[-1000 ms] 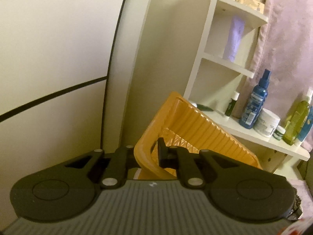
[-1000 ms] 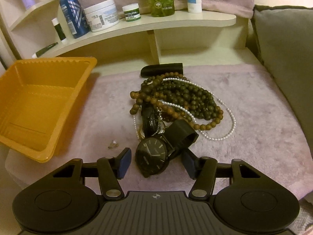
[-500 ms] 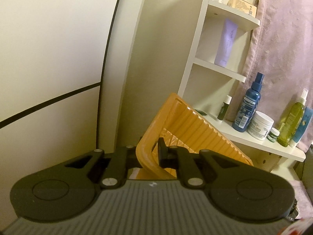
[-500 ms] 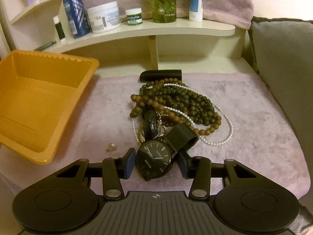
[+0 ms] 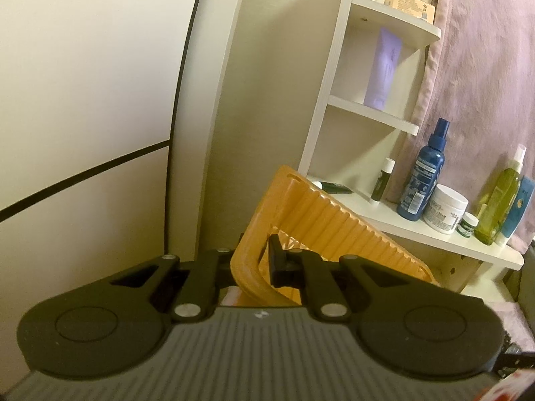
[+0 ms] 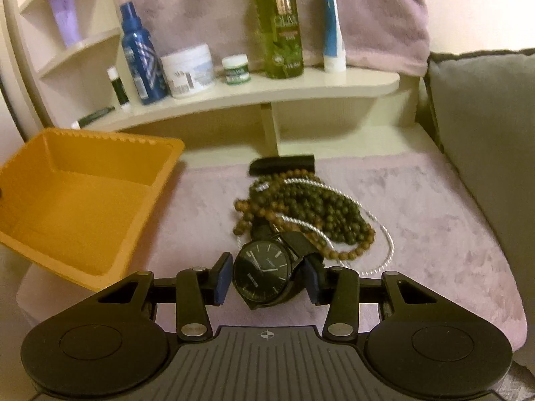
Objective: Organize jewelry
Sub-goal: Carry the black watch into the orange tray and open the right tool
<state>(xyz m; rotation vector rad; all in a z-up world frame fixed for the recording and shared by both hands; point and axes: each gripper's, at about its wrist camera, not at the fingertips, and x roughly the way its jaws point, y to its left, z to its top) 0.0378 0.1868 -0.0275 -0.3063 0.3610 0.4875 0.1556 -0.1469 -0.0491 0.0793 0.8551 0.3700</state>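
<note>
My right gripper [image 6: 267,277] is shut on a black wristwatch [image 6: 262,274], its blue pads against both sides of the case, lifted slightly off the pink mat [image 6: 434,220]. Behind it lies a heap of brown bead strands [image 6: 311,214] tangled with a pearl necklace [image 6: 384,240] and a black case [image 6: 282,165]. My left gripper [image 5: 255,260] is shut on the rim of the orange tray [image 5: 321,230], holding it tilted. The tray [image 6: 77,197] also shows at the left of the right wrist view, its opening facing the jewelry.
A white shelf [image 6: 254,93] behind the mat holds a blue spray bottle [image 6: 140,56], a white jar [image 6: 189,70], a green bottle [image 6: 279,23] and a tube [image 6: 332,26]. A grey cushion [image 6: 485,127] borders the mat at right. A wall [image 5: 83,100] stands left.
My right gripper has closed on the watch and raised it a little; the view tilted up. The left gripper has kept its hold on the tray and shifted slightly.
</note>
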